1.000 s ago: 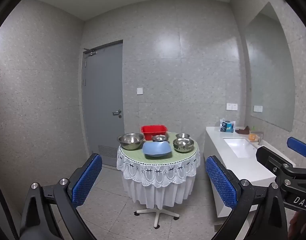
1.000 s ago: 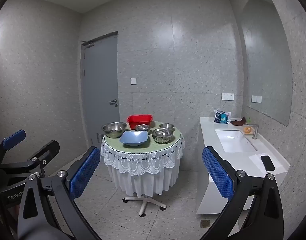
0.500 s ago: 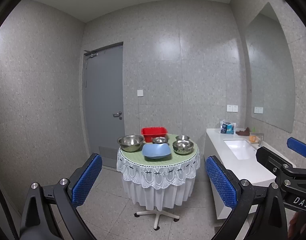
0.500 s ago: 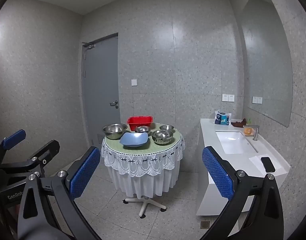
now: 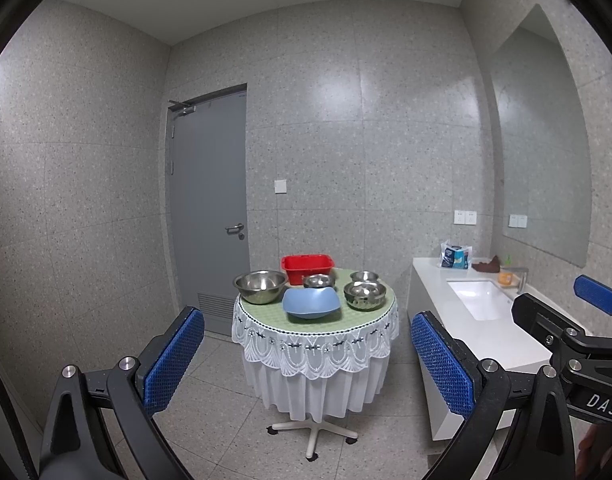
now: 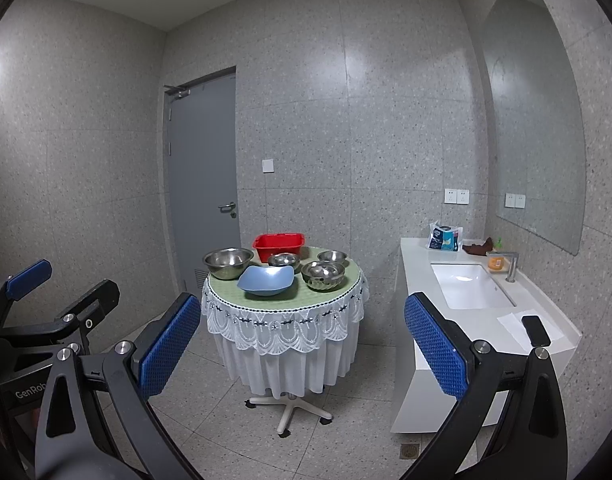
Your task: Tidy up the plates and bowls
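The round table (image 5: 266, 307) hides its top under a green cloth and its column under a white lace skirt (image 5: 318, 376); only the star base shows at 6 o'clock. The red basin (image 5: 307, 267) at 12 o'clock on the tabletop is partly covered by the small steel bowl (image 5: 319, 280), and its inside cannot be seen. What the stacked steel bowls (image 5: 365, 295) at 3 o'clock number is too small to tell. The print on the packet (image 6: 444, 238) on the counter is unreadable. The right gripper (image 5: 598, 320) is cut off by the left view's edge at 4 o'clock.
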